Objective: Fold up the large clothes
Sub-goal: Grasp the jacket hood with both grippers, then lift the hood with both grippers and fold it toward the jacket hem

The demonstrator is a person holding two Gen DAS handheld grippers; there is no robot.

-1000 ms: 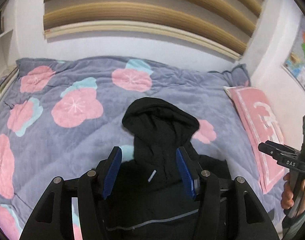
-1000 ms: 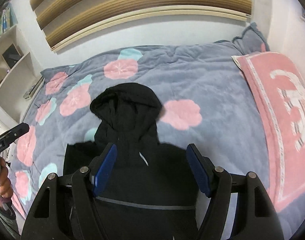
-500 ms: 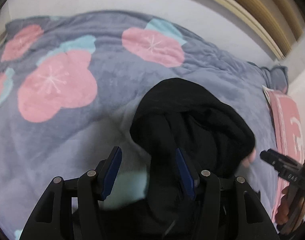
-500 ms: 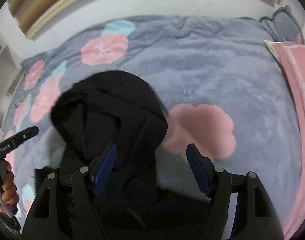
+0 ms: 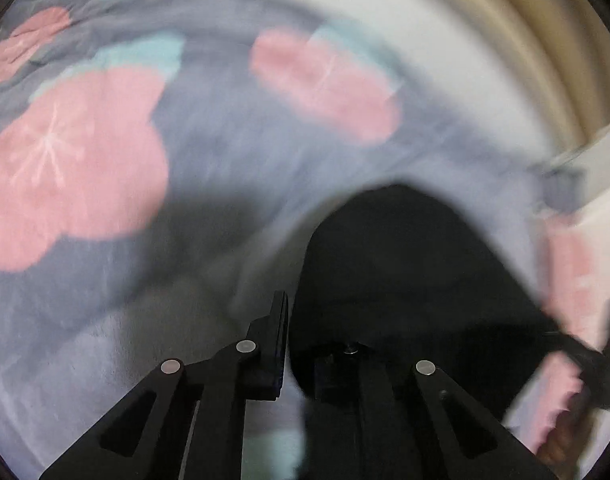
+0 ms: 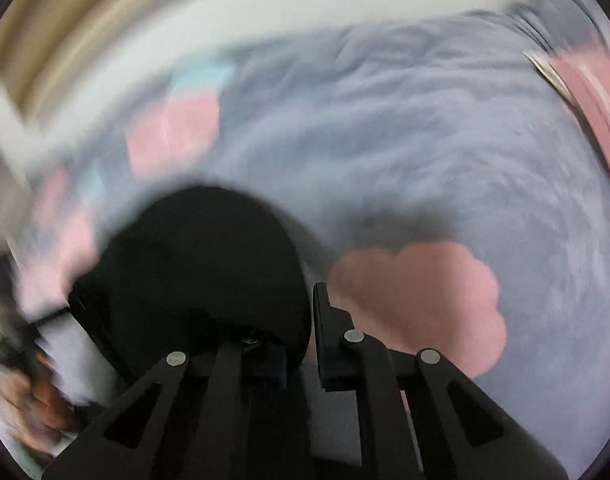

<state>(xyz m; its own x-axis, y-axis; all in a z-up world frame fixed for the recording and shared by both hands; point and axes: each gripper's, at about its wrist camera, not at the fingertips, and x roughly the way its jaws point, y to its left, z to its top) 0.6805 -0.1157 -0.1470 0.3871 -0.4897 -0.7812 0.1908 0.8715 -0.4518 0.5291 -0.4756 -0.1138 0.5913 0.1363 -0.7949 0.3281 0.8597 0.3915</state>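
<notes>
A black hooded garment lies on a grey-purple quilt with pink flowers. Its hood (image 5: 409,264) fills the lower right of the blurred left wrist view and the lower left of the right wrist view (image 6: 197,268). My left gripper (image 5: 301,320) is shut on the hood's left edge; its right finger is hidden in the black cloth. My right gripper (image 6: 305,308) is shut on the hood's right edge; its left finger is buried in the cloth. The right gripper also shows at the left wrist view's right edge (image 5: 593,360).
The quilt (image 6: 405,140) spreads all around the hood. A pink pillow (image 6: 597,96) lies at the right. A white wall and wooden slats (image 5: 545,40) rise behind the bed. The person's left hand (image 6: 29,404) shows in the right wrist view.
Both grippers have moved forward and down to the hood and closed on its two edges. They were open over the garment's body before. Both views are now motion-blurred.
</notes>
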